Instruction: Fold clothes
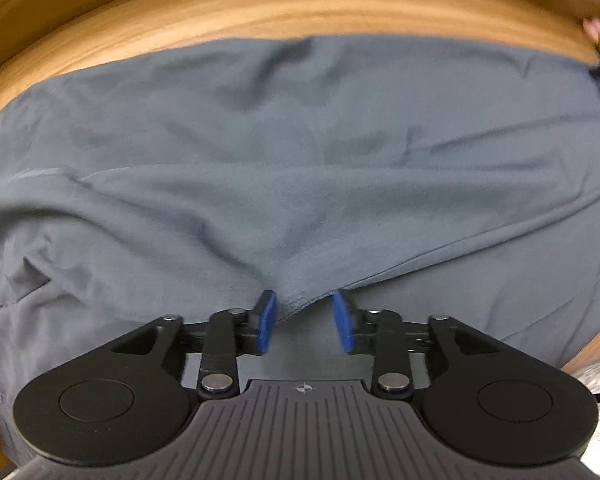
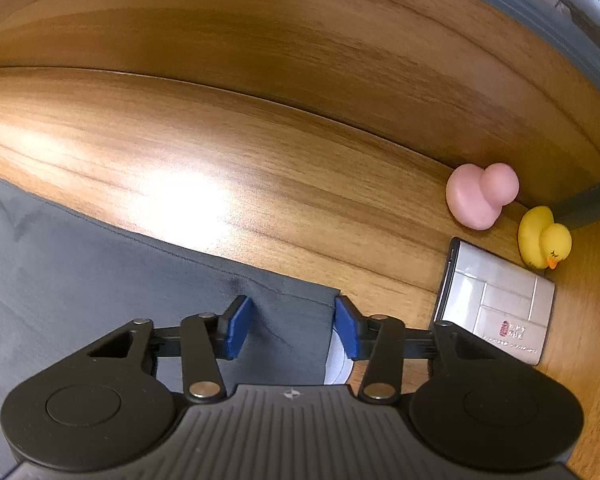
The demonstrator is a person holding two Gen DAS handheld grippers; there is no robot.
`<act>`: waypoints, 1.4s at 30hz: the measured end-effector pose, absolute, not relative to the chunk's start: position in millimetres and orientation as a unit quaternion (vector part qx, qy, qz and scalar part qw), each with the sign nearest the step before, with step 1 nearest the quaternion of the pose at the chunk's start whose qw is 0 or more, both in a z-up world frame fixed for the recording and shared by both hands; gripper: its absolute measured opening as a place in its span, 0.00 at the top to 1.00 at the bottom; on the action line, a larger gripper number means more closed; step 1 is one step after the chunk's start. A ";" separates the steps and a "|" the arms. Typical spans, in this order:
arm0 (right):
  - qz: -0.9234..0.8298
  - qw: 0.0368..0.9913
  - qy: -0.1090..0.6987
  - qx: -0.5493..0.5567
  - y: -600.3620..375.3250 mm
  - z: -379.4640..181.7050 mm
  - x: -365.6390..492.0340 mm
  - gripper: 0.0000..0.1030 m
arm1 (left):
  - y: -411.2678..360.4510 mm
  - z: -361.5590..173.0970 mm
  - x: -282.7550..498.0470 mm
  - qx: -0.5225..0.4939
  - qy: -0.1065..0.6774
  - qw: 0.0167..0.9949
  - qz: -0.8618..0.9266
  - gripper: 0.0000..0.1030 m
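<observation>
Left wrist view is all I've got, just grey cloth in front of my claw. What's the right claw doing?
Observer: The right claw is open, with its pads on either side of a corner of the grey garment.
Operator: Is anything near it?
Observer: A silver box lies on the wooden table just to its right, clear of the cloth.
Operator: Anything else over there?
Observer: A pink duck and a yellow duck sit beyond the box.

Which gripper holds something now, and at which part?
Neither holds anything: the left gripper is open around a fold of the grey garment, the right gripper open around its corner.
</observation>
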State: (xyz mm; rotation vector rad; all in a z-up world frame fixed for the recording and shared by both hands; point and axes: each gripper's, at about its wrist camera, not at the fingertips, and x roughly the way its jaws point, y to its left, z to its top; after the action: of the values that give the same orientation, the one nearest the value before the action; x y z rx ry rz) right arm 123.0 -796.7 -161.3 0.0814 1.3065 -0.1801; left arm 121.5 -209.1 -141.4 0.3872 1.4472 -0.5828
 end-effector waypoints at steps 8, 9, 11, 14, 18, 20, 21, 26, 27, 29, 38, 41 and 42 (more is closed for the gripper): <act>-0.099 0.810 0.578 -0.008 -785.1 -139.7 123.2 0.89 | -200.1 -134.0 158.8 0.150 0.633 0.722 -0.237 0.58; -0.106 0.814 0.571 -0.012 -785.4 -135.9 124.3 0.89 | -199.8 -134.4 162.8 0.151 0.632 0.723 -0.235 0.58; -0.133 0.830 0.541 -0.029 -789.1 -119.3 128.2 0.89 | -200.7 -135.9 173.9 0.155 0.627 0.728 -0.228 0.58; -0.161 0.841 0.515 -0.041 -797.6 -102.8 133.9 0.89 | -203.9 -141.3 187.4 0.163 0.623 0.732 -0.223 0.58; -0.190 0.834 0.515 -0.059 -810.6 -100.4 141.3 0.90 | -204.0 -149.3 198.4 0.165 0.623 0.733 -0.216 0.58; -0.206 0.825 0.521 -0.073 -816.8 -104.8 142.9 0.91 | -202.2 -150.8 201.4 0.167 0.625 0.732 -0.214 0.58; -0.212 0.823 0.523 -0.070 -821.7 -106.5 142.6 0.91 | -201.8 -152.8 203.0 0.168 0.625 0.732 -0.213 0.58; -0.217 0.819 0.528 -0.051 -829.8 -110.2 143.8 0.90 | -199.4 -164.7 216.9 0.172 0.631 0.729 -0.202 0.58; -0.214 0.820 0.529 -0.050 -828.0 -110.4 144.9 0.84 | -199.4 -166.6 220.0 0.172 0.632 0.729 -0.200 0.58; -0.209 0.820 0.530 -0.049 -824.5 -110.7 147.1 0.65 | -200.9 -169.9 224.8 0.175 0.631 0.729 -0.199 0.58; -0.149 0.822 0.548 -0.035 -775.0 -107.7 145.4 0.24 | -200.3 -179.2 256.6 0.173 0.621 0.741 -0.189 0.58; -0.132 0.821 0.555 -0.017 -752.9 -116.7 146.2 0.18 | -195.4 -185.3 274.5 0.172 0.620 0.744 -0.180 0.58; -0.124 0.820 0.559 -0.010 -743.5 -119.6 145.1 0.17 | -193.6 -186.4 277.8 0.172 0.621 0.744 -0.179 0.58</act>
State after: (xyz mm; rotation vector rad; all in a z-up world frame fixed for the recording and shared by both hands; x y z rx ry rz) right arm 145.1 -743.5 -119.6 -0.0222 1.1896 -0.2636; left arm 277.8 -193.6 -186.4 0.3758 1.3592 -0.3916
